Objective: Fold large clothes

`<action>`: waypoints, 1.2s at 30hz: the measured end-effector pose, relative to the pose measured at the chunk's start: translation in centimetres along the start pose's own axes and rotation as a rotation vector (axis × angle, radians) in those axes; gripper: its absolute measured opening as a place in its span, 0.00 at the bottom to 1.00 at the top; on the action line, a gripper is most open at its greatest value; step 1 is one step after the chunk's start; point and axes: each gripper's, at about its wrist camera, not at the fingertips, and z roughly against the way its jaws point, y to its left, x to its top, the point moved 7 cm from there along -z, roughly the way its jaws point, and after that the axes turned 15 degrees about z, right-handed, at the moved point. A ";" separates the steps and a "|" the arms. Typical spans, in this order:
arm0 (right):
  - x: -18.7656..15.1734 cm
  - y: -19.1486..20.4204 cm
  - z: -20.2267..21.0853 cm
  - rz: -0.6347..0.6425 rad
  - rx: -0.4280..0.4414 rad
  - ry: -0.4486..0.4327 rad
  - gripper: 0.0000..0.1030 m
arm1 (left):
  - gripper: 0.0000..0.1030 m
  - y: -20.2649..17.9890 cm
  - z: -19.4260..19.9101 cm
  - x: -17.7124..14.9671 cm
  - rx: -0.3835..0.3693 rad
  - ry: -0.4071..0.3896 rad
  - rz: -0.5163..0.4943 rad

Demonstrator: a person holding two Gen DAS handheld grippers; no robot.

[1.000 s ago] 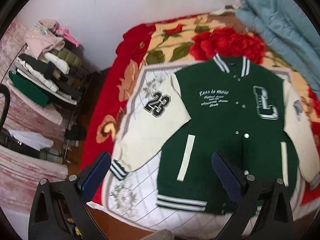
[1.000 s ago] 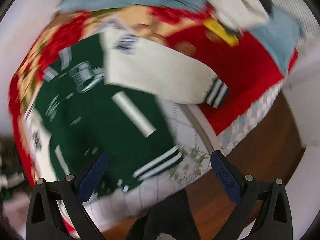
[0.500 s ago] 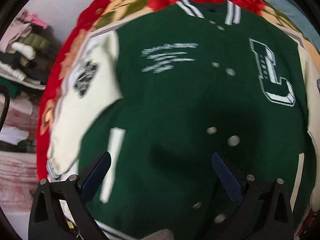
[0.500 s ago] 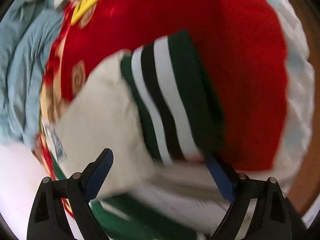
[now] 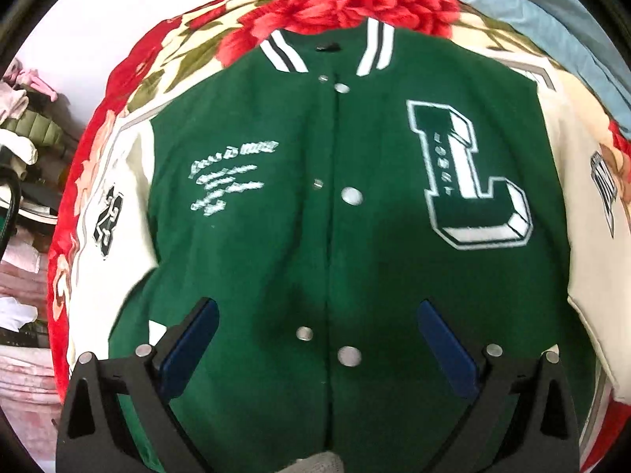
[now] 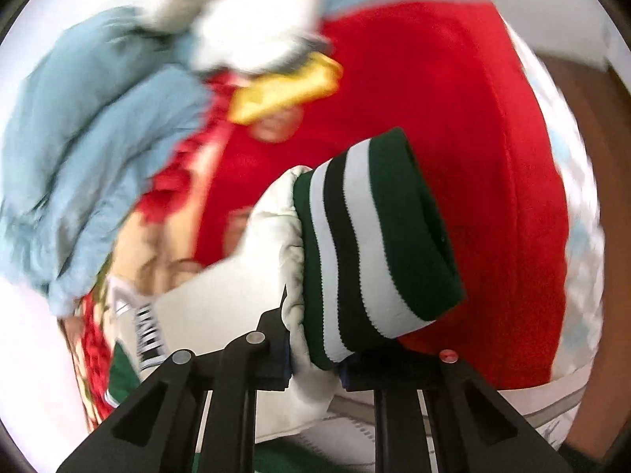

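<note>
Wool-like green jacket point(image 5: 335, 205) with cream sleeves lay flat, front up and snapped shut, on a plush red floral blanket point(image 5: 347, 12) covering the bed. At the far left, folded clothes point(image 5: 23, 126) sat stacked beyond the bed's edge. The left claw point(image 5: 317, 345) hovered over the jacket's lower front, jaws spread wide, gripping nothing. The right claw point(image 6: 313, 358) was clamped on the cream sleeve point(image 6: 236, 295) just behind its ribbed, striped cuff point(image 6: 374, 244), lifted above the blanket, with a rumpled pale-blue garment point(image 6: 90, 138) to its left.

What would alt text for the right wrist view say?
The right gripper is clamped on a cream sleeve beside its green, white and black striped cuff. Behind lie a red blanket and crumpled pale blue fabric.
</note>
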 end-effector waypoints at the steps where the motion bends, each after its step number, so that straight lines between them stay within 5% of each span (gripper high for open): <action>1: 0.8 2.1 1.2 0.045 0.021 -0.021 0.16 | 1.00 0.3 0.0 0.3 0.004 -0.002 0.007; 5: 2.1 11.2 5.3 0.242 0.115 -0.076 0.16 | 1.00 4.2 -0.6 1.9 0.042 0.003 0.054; 9: -0.6 25.2 7.6 0.522 0.257 -0.054 0.16 | 1.00 9.6 -1.2 3.5 0.083 0.007 0.139; 14: -13.0 41.2 6.5 0.902 0.394 0.071 0.15 | 1.00 17.7 -3.0 5.1 0.153 0.008 0.259; 17: -25.2 48.3 3.5 1.176 0.423 0.182 0.15 | 1.00 22.3 -4.7 4.9 0.188 0.024 0.325; 22: -41.2 52.3 -0.5 1.524 0.392 0.262 0.15 | 1.00 27.2 -7.4 3.6 0.229 0.049 0.354; 26: -47.9 49.6 -4.0 1.644 0.316 0.400 0.17 | 1.00 29.8 -9.1 2.4 0.244 0.079 0.384; 31: -47.7 47.4 -4.0 1.566 0.387 0.514 0.33 | 1.00 34.1 -8.4 0.6 0.213 0.116 0.473; 33: -46.3 46.5 -2.6 1.509 0.443 0.526 0.60 | 1.00 36.5 -7.6 -0.9 0.177 0.144 0.534; 36: -44.8 44.7 -0.4 1.415 0.515 0.579 0.70 | 1.00 39.8 -6.6 -4.3 0.114 0.215 0.657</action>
